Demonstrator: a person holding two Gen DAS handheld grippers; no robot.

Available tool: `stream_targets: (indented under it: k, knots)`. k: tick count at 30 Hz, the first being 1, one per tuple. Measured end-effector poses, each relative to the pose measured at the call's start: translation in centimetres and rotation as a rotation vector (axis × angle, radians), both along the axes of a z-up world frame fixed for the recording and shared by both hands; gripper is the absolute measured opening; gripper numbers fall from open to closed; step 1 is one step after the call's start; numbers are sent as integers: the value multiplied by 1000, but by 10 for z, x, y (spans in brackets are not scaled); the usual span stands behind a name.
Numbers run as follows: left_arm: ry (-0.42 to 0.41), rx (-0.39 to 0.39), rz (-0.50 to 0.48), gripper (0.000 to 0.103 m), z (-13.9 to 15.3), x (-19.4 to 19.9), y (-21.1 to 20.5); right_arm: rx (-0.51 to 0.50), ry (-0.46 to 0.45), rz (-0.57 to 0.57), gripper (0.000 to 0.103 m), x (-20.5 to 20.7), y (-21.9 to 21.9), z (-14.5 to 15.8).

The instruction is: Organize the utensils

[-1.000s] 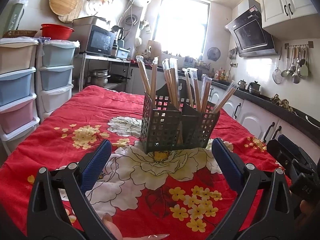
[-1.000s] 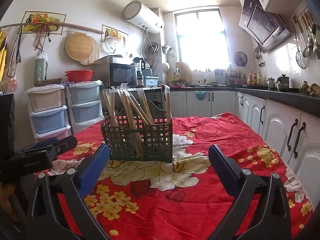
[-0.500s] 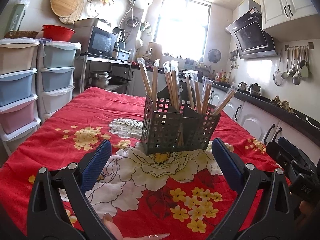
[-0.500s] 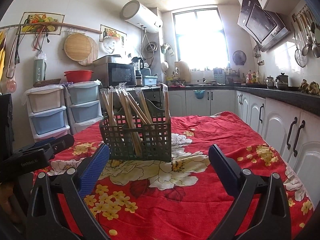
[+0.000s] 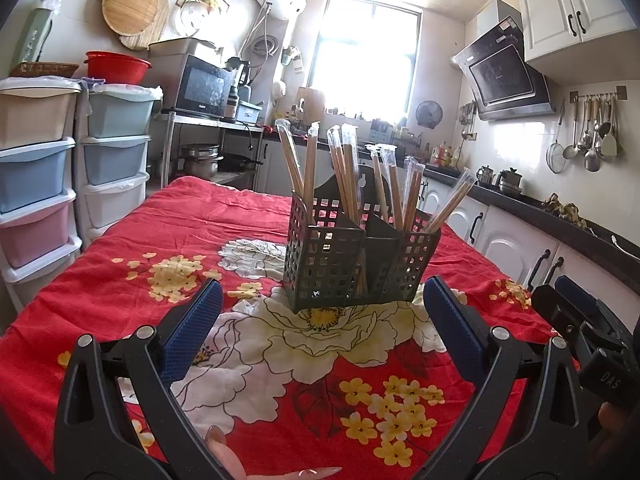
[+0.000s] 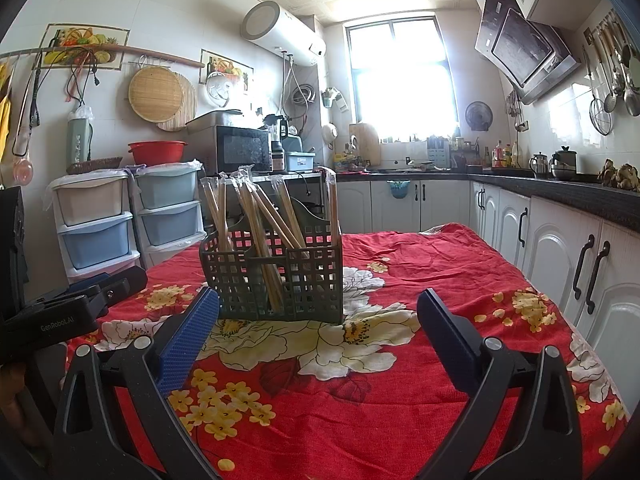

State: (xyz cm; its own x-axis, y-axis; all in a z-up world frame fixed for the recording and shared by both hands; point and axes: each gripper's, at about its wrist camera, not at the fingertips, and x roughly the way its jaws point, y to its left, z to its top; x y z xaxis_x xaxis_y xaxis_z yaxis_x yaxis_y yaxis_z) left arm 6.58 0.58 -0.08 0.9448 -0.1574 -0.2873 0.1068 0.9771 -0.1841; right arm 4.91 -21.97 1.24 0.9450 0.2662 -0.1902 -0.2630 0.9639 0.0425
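**Two empty grippers facing a filled utensil basket on a cloth-covered surface**

Left wrist view: the left gripper (image 5: pixel 320 330) occupies the lower part of the frame, its blue-padded jaws spread wide with nothing between them. Just above the middle of the frame stands the dark green lattice basket (image 5: pixel 360 268), upright on the red floral cloth (image 5: pixel 120 264) that covers the surface. Wrapped chopsticks (image 5: pixel 348 176) rise from its compartments, some upright, some leaning toward the right of the frame. The basket sits beyond the fingertips, apart from both pads. A fingertip of the person's hand (image 5: pixel 226 454) shows at the bottom edge. The right gripper (image 5: pixel 580 320) enters at the lower right.

Right wrist view: the right gripper (image 6: pixel 318 332) fills the lower frame, jaws likewise spread and empty. The basket (image 6: pixel 276 276) appears left of centre, above the left pad, with the chopsticks (image 6: pixel 256 220) fanned within it. The left gripper (image 6: pixel 80 300) lies at the left edge. Stacked drawers (image 6: pixel 96 224) stand at the left behind the surface.
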Motion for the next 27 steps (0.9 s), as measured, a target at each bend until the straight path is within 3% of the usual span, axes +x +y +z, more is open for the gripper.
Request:
stream_targets:
  k: [27]
  knots:
    - [-8,0,2,92,4,1,0,1,-1,-1,97,0,-1,0]
